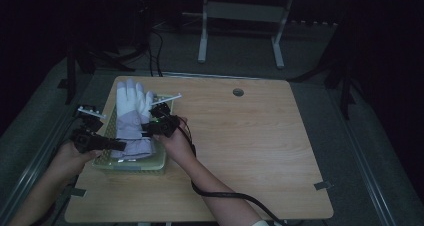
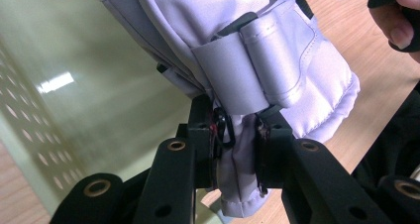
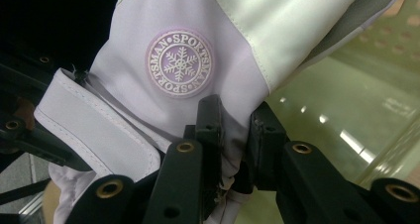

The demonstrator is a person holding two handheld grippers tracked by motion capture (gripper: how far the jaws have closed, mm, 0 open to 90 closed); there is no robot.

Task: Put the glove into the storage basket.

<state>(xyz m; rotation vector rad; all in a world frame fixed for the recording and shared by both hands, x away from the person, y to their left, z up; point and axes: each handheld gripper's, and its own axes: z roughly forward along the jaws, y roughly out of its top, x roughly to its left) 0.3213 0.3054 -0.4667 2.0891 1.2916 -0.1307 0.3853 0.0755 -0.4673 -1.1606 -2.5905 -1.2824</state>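
Observation:
A white and lilac ski glove (image 1: pixel 131 117) lies over a pale green perforated basket (image 1: pixel 150 162) at the table's left, fingers pointing away from me. My left gripper (image 1: pixel 120 145) is shut on the glove's cuff (image 2: pixel 237 159), pinching a fold of lilac fabric between its jaws. My right gripper (image 1: pixel 147 132) is shut on the glove's opposite edge (image 3: pixel 233 135), just below a round snowflake badge (image 3: pixel 179 63). A grey strap (image 2: pixel 233 70) wraps the wrist of the glove.
The wooden table (image 1: pixel 240 136) spreads out to the right of the basket, with a round cable hole (image 1: pixel 238 92) near its far edge. A white frame stand (image 1: pixel 240 16) is on the floor beyond. Black cable (image 1: pixel 225 196) trails from the right gripper.

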